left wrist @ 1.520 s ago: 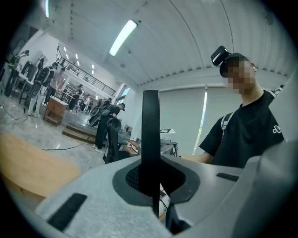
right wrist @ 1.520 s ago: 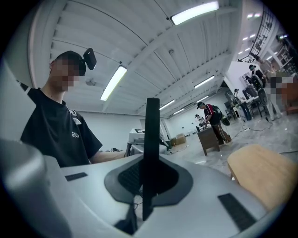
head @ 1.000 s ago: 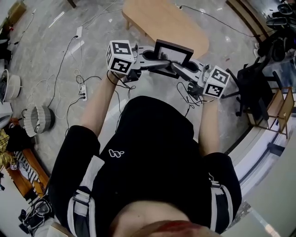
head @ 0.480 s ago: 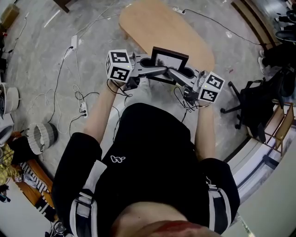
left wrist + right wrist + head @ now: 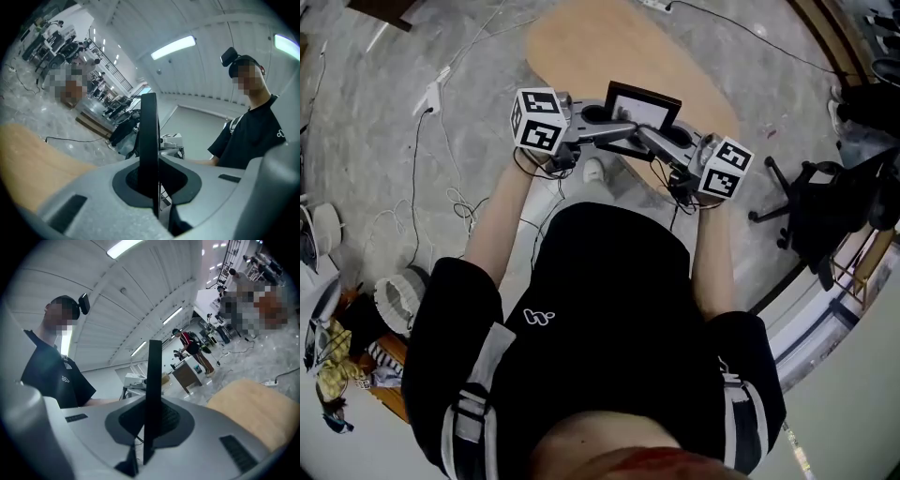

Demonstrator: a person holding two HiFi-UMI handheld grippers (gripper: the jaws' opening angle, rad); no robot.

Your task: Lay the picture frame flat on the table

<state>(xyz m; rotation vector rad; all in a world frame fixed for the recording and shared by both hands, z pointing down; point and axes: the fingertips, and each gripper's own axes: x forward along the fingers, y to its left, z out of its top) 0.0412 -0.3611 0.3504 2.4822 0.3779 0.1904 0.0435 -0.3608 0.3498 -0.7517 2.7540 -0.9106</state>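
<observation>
My left hand-held gripper (image 5: 617,132) and right hand-held gripper (image 5: 652,141) each clamp the thin, black, rectangular frame (image 5: 643,103), pale-centred, over the oval wooden tabletop (image 5: 581,47).

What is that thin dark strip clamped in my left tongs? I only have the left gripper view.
Observer: It is the picture frame seen edge-on. The head view shows a black border round a pale picture, facing you.
Operator: Does the other gripper have it too?
Observer: Yes. The right gripper has its tongs shut on the frame's edge, just as the left gripper does.
Operator: Is it lying flat?
Observer: No. The head view shows it held upright, seen against the near edge of the wooden table.
</observation>
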